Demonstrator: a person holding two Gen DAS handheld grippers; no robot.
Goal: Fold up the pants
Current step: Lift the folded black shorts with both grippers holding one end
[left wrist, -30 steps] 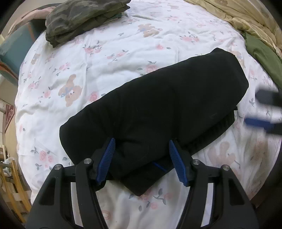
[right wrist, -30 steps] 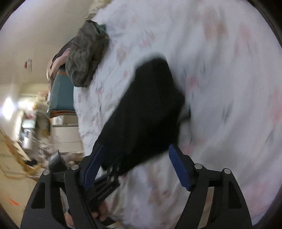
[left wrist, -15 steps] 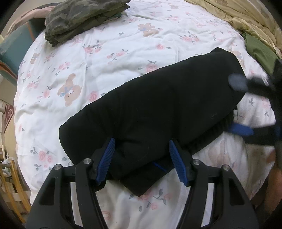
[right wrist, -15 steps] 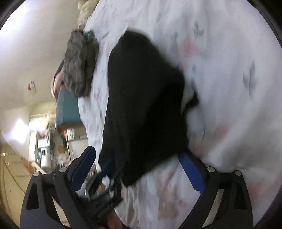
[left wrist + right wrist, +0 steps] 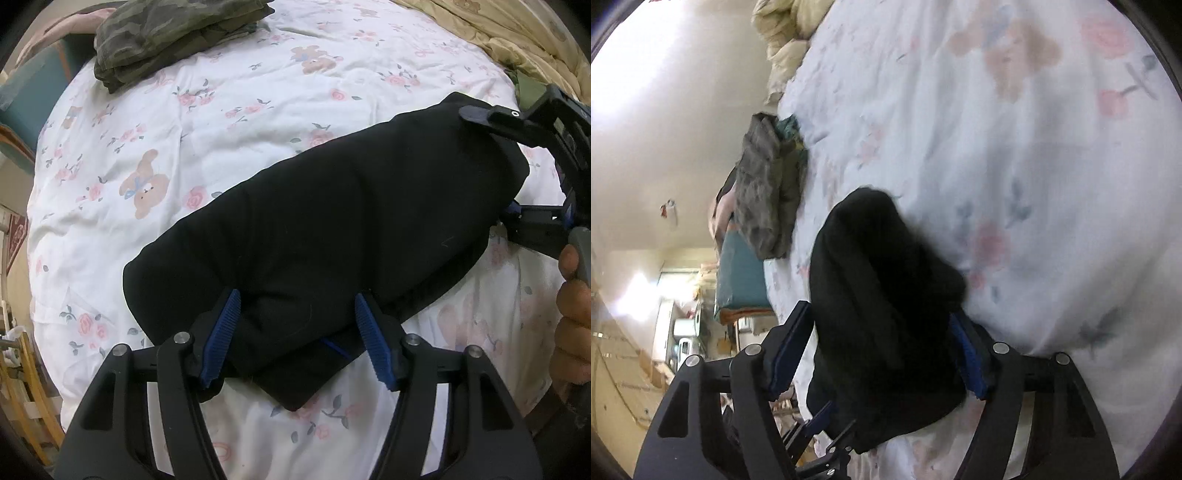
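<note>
Black pants (image 5: 332, 229) lie folded into a thick bundle on the floral bedsheet (image 5: 229, 122), running from lower left to upper right of the left wrist view. Your left gripper (image 5: 295, 332) has its blue pads spread, one on each side of the near end of the bundle; the cloth bulges between them, not pinched. Your right gripper (image 5: 882, 350) likewise straddles the far end, jaws apart, pads flanking the fabric. In the left wrist view it enters from the right edge. A camouflage garment (image 5: 173, 33) sits folded at upper left, well apart.
</note>
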